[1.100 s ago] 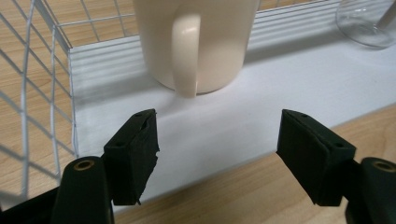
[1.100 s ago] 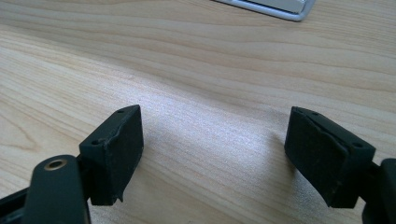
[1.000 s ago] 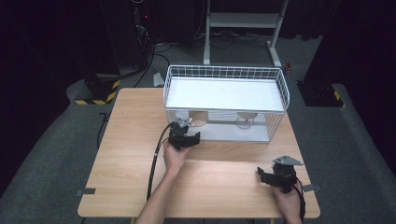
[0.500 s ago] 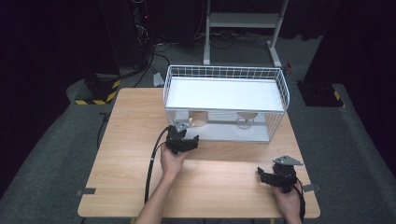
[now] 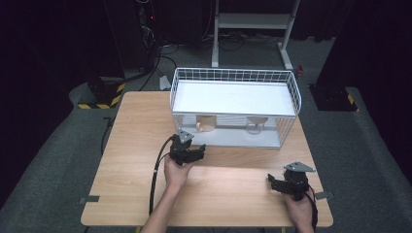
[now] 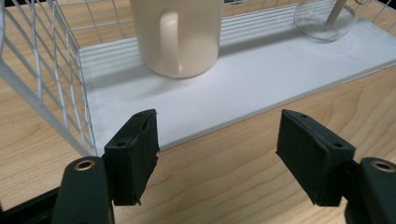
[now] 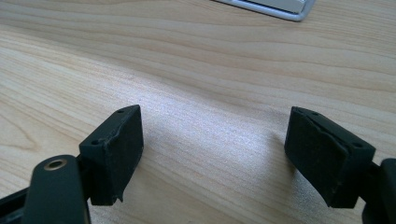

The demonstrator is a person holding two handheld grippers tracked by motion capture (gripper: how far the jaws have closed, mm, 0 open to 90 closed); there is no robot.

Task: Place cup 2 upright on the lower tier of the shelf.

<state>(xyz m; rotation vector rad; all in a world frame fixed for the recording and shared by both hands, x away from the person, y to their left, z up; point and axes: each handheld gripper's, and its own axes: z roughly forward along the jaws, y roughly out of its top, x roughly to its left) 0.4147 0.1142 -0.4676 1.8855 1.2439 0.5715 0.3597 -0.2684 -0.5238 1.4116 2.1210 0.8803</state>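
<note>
Hand-held gripper [image 5: 198, 151] on the left was seen at the near left corner of the white wire rack [image 5: 286, 92], its jaws spread apart with nothing between them. In the left gripper view the same hand-held gripper [image 6: 217, 140] was pointed at a cream mug [image 6: 177, 35], which was stood upright on the rack's white lower shelf [image 6: 261, 88], just inside the near edge and close to the left wire wall. The mug's handle was turned toward the camera. No pad was touching the mug; bare wood of the table [image 6: 243, 172] and the shelf's edge were seen between the jaws. A clear glass vessel [image 6: 327, 21] with a pale stick in it was stood on the same shelf, well to the right of the mug. In the high view the mug [image 5: 206, 124] and the glass vessel [image 5: 254, 125] were seen under the rack's white upper shelf.

The right hand-held gripper [image 5: 275, 182] was held low over the near right part of the table [image 5: 141, 126], well apart from the rack. In the right gripper view its jaws [image 7: 212, 149] were set wide, with only bare wood between them.
</note>
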